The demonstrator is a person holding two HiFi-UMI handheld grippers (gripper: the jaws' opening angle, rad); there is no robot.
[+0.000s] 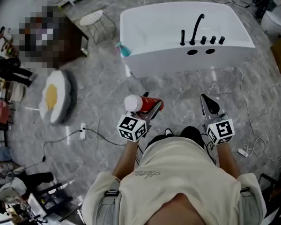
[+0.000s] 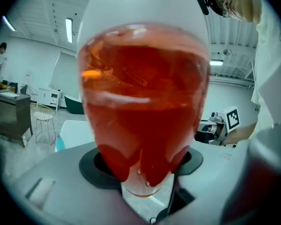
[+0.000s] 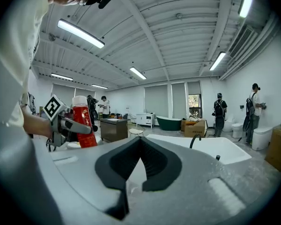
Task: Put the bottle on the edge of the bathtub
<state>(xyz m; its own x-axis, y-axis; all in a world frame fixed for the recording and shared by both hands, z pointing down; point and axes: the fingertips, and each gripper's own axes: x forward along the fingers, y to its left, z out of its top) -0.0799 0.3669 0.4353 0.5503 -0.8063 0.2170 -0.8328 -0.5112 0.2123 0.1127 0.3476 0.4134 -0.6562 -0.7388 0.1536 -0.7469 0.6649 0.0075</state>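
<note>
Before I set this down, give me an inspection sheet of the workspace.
Surface: grey floor; bathtub rim carries a black faucet.
Job's things: red bottle, short of the bathtub, off the floor.
Clutter: egg cushion, teal bottle by the bathtub, wire stool.
Grippers: left gripper shut on bottle; right gripper shut, empty.
Cables: power strip with cord, left; white plug, right.
Surroundings: people standing far off.

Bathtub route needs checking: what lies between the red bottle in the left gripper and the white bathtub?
Head view: only bare grey marbled floor separates red bottle and white bathtub.
</note>
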